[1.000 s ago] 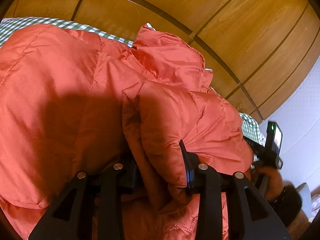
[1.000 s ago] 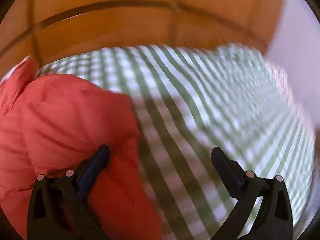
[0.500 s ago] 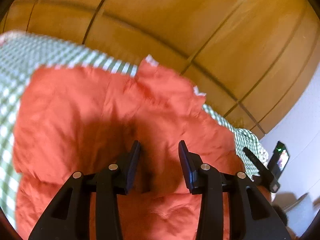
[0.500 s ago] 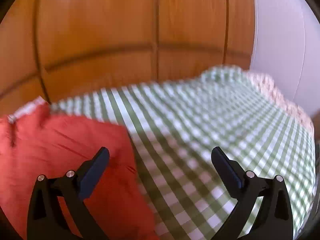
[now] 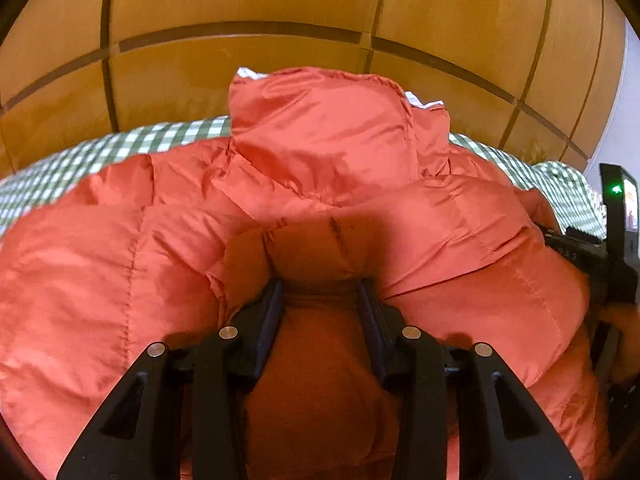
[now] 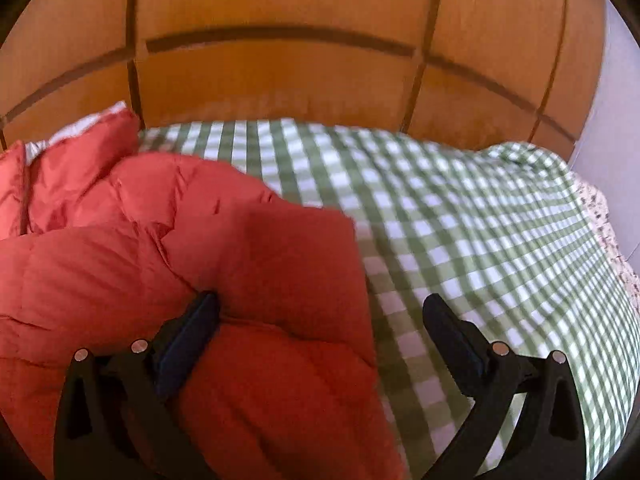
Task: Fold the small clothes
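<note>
Since half a second ago the left gripper (image 5: pixel 320 292) has pushed in among the folds of the red puffy jacket (image 5: pixel 328 148), which now fills most of its view, where before it lay flatter and lower in the frame. A bulge of the jacket sits between its two fingers, which press against the cloth on both sides, so it is gripping the jacket. In the right wrist view, the jacket (image 6: pixel 168 264) covers the left half of the frame on a green checked sheet (image 6: pixel 480 232). The right gripper (image 6: pixel 320 312) stands wide open: its left finger touches the jacket's edge, its right finger hovers above the bare sheet. Wooden panels (image 6: pixel 280 80) fill the top of both views.
</note>
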A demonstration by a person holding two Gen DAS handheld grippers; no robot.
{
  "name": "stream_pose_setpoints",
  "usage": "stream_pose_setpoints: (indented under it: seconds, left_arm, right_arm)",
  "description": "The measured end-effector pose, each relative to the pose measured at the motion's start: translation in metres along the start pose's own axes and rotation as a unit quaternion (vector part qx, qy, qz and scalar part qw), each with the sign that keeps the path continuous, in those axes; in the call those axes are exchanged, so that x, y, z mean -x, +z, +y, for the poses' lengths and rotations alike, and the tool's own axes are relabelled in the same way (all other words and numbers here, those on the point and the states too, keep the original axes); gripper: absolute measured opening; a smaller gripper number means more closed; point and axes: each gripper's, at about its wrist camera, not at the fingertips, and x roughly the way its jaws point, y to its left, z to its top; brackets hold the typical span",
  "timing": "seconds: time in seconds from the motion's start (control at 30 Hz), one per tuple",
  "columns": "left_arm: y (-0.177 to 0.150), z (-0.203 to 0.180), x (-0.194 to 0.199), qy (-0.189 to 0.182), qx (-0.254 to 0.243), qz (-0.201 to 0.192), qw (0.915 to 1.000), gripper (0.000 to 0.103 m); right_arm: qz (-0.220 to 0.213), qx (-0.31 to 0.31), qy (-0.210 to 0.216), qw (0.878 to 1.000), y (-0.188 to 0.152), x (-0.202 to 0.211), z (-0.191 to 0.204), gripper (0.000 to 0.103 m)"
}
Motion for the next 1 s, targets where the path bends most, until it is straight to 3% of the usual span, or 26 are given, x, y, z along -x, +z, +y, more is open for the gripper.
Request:
stream_pose_setpoints:
  seconds: [0.17, 0.27, 0.37, 0.4, 0.5, 0.83, 0.87, 0.93, 1.0]
  left_arm:
    - [-0.001, 0.005, -0.001, -0.018, 0.016, 0.000, 0.9997, 0.038]
    - [-0.003, 0.006, 0.012, -0.025, 0.020, 0.003, 0.9995, 0.041]
    - [-0.011, 0.005, 0.038, -0.024, 0.021, 0.008, 0.9995, 0.075]
    - [-0.017, 0.006, 0.051, -0.009, 0.024, 0.007, 0.9997, 0.091]
    - [-0.038, 0.015, 0.087, -0.002, 0.032, -0.010, 0.9994, 0.092]
    - [-0.118, 0.071, 0.166, -0.012, 0.102, -0.006, 0.9947, 0.091]
    - [-0.124, 0.078, 0.172, -0.013, 0.114, -0.006, 0.9934, 0.088]
    - [-0.136, 0.097, 0.183, -0.027, 0.156, -0.001, 0.9874, 0.074]
    - [-0.149, 0.116, 0.190, -0.043, 0.201, 0.015, 0.9785, 0.067]
  right_arm:
    - [-0.001, 0.003, -0.004, 1.000, -0.001, -0.003, -0.004, 0.101]
    - [0.004, -0.009, 0.017, 1.000, 0.000, 0.000, -0.009, 0.101]
    - [0.022, -0.036, 0.043, 0.998, 0.000, 0.010, -0.022, 0.101]
    - [0.028, -0.052, 0.057, 0.997, -0.003, 0.019, -0.028, 0.101]
    - [0.032, -0.082, 0.104, 0.991, -0.015, 0.046, -0.042, 0.101]
    - [0.039, -0.111, 0.182, 0.976, -0.073, 0.123, -0.101, 0.097]
    - [0.041, -0.123, 0.194, 0.972, -0.079, 0.127, -0.111, 0.094]
    - [0.050, -0.150, 0.223, 0.962, -0.092, 0.131, -0.131, 0.086]
    - [0.062, -0.177, 0.246, 0.951, -0.108, 0.134, -0.150, 0.081]
